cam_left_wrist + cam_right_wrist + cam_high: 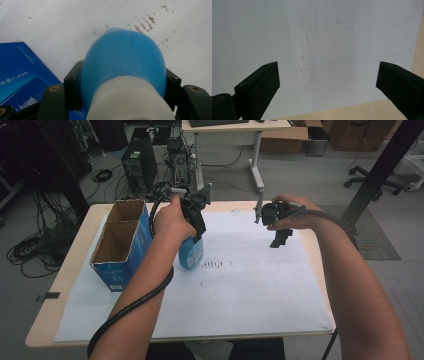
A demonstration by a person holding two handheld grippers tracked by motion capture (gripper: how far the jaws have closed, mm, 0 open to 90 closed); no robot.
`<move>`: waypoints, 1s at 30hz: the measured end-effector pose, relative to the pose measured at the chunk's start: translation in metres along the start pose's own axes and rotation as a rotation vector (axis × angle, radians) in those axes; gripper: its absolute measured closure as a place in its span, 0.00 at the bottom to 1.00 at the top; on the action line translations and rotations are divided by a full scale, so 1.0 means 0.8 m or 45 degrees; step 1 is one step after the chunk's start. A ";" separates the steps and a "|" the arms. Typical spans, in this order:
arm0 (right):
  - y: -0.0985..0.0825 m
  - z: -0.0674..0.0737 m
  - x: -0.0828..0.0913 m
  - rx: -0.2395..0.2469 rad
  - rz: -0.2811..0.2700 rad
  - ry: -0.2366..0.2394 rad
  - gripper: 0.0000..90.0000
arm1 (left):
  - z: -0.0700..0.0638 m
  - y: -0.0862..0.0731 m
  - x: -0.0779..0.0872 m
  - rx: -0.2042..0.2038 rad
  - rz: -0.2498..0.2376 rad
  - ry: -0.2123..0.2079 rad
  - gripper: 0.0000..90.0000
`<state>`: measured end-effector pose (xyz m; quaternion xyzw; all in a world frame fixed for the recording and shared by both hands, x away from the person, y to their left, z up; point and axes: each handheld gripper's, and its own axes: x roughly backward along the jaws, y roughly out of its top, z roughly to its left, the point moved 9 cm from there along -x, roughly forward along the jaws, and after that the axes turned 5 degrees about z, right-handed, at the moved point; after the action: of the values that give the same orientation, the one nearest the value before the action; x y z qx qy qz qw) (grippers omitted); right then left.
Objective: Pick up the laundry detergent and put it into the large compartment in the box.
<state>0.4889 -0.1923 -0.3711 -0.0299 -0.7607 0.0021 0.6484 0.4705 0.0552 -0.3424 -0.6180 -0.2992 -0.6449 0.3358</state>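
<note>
My left gripper [194,237] is shut on a blue bottle [191,252] with a white neck, held bottom-down just above the white sheet [250,285]. In the left gripper view the blue bottle [122,62] bulges between the two black jaws, its white neck nearest the camera. An open blue carton [120,245] with two compartments stands just left of the bottle. My right gripper [280,240] hovers over the sheet's far right part, pointing down. In the right gripper view its jaws stand wide apart around the gripper's middle [328,80], with nothing between them.
The white sheet covers most of the wooden table [75,250]. Small dark marks [212,265] lie on the sheet right of the bottle. Beyond the table's far edge are a computer tower [140,165], cables and a desk leg [256,167].
</note>
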 end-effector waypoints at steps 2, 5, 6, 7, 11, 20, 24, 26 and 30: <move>0.001 0.000 0.000 0.002 0.000 0.001 0.05 | 0.000 -0.002 0.007 -0.001 -0.004 0.011 0.42; 0.001 -0.001 0.001 0.003 -0.001 -0.001 0.05 | 0.001 -0.006 0.018 -0.002 -0.003 0.017 0.42; 0.001 -0.001 0.001 0.003 -0.002 0.000 0.05 | 0.001 -0.009 0.023 -0.003 0.002 0.016 0.42; 0.001 -0.001 0.000 0.003 0.001 0.001 0.05 | 0.002 -0.011 0.027 0.003 0.004 0.016 0.42; 0.002 -0.001 0.001 0.006 0.005 0.000 0.05 | 0.002 -0.016 0.041 0.026 0.008 0.024 0.42; 0.001 -0.003 0.004 0.004 0.009 -0.002 0.05 | 0.004 -0.028 0.068 0.049 0.006 0.014 0.42; 0.002 -0.003 0.006 0.000 0.004 -0.006 0.05 | 0.007 -0.034 0.079 0.071 0.012 0.011 0.42; 0.002 -0.003 0.007 0.003 0.004 -0.006 0.05 | 0.008 -0.038 0.082 0.065 0.020 0.012 0.42; 0.003 -0.003 0.009 0.003 0.002 -0.009 0.05 | 0.009 -0.043 0.087 0.073 0.033 0.013 0.42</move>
<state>0.4905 -0.1896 -0.3640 -0.0298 -0.7630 0.0035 0.6457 0.4464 0.0768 -0.2716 -0.6088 -0.3077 -0.6348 0.3630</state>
